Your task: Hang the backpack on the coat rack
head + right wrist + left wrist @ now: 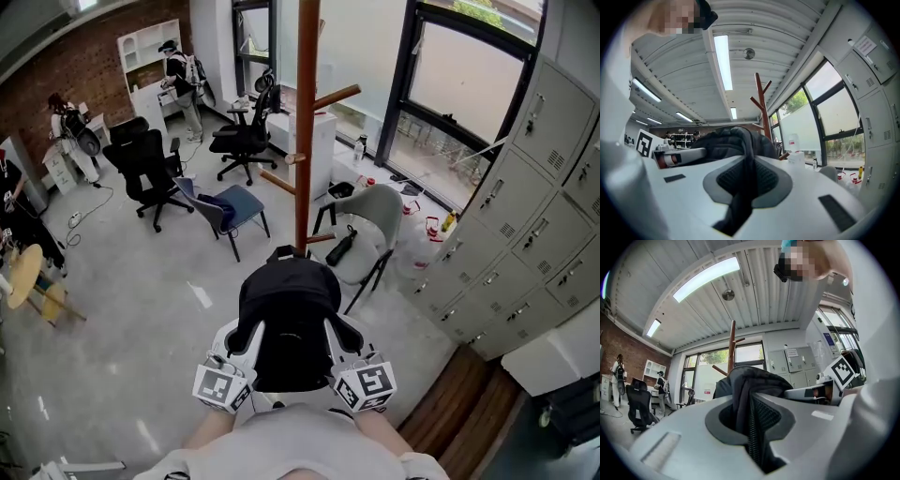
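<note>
The black backpack (289, 319) hangs in the air in front of me, held up by both grippers. My left gripper (246, 349) is shut on its left strap and my right gripper (337, 349) on its right strap. The left gripper view shows the dark strap (757, 432) pinched between the jaws, with the bag's bulk (750, 383) just beyond. In the right gripper view another strap (743, 197) is clamped the same way under the bag (726, 140). The brown wooden coat rack (306, 131) stands straight ahead, its pegs (336, 96) bare, a short way beyond the bag.
A grey chair (375, 220) with a dark item on it stands at the rack's base, with a blue chair (230, 208) and black office chairs (150, 169) to the left. Grey lockers (525, 216) line the right side. Several people (183, 75) stand far back left.
</note>
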`<state>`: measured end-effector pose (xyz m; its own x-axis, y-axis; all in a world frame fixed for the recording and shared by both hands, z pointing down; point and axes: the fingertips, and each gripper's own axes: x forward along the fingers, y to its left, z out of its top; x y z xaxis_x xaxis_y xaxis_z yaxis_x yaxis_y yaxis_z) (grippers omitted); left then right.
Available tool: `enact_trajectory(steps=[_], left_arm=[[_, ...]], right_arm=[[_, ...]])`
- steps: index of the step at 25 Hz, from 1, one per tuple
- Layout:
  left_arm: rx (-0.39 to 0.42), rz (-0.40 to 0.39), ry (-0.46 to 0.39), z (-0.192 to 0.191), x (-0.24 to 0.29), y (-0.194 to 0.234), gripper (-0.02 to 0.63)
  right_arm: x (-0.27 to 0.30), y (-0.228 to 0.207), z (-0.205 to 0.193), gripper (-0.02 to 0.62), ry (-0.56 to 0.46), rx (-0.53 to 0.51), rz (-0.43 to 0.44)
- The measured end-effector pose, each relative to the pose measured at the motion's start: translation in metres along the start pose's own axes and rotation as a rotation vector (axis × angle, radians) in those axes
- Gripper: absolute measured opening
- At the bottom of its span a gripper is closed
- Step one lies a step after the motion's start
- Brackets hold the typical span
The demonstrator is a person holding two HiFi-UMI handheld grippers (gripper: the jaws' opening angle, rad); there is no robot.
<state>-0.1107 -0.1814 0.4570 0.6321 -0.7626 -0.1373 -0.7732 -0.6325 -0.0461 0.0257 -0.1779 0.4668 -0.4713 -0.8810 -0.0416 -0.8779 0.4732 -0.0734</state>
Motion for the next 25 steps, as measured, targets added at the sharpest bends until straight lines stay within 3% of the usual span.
enact_trajectory(steps=[10,17,25], left_arm=[[-0.012,-0.073,-0.023,-0.006,0.033,0.035,0.04],[-0.01,-0.034,-0.014,-0.006,0.044,0.023,0.04],[0.038,0.007,-0.041,0.025,0.043,0.012,0.04]], right_arm=[[0.037,-0.012,0.002,0.04,-0.004,-0.035,-0.068],[0.034,-0.028,0.006,0.04,0.011,-0.034,-0.025],[0.028,-0.029,0.034,0.04,-0.033,-0.049,0.041]])
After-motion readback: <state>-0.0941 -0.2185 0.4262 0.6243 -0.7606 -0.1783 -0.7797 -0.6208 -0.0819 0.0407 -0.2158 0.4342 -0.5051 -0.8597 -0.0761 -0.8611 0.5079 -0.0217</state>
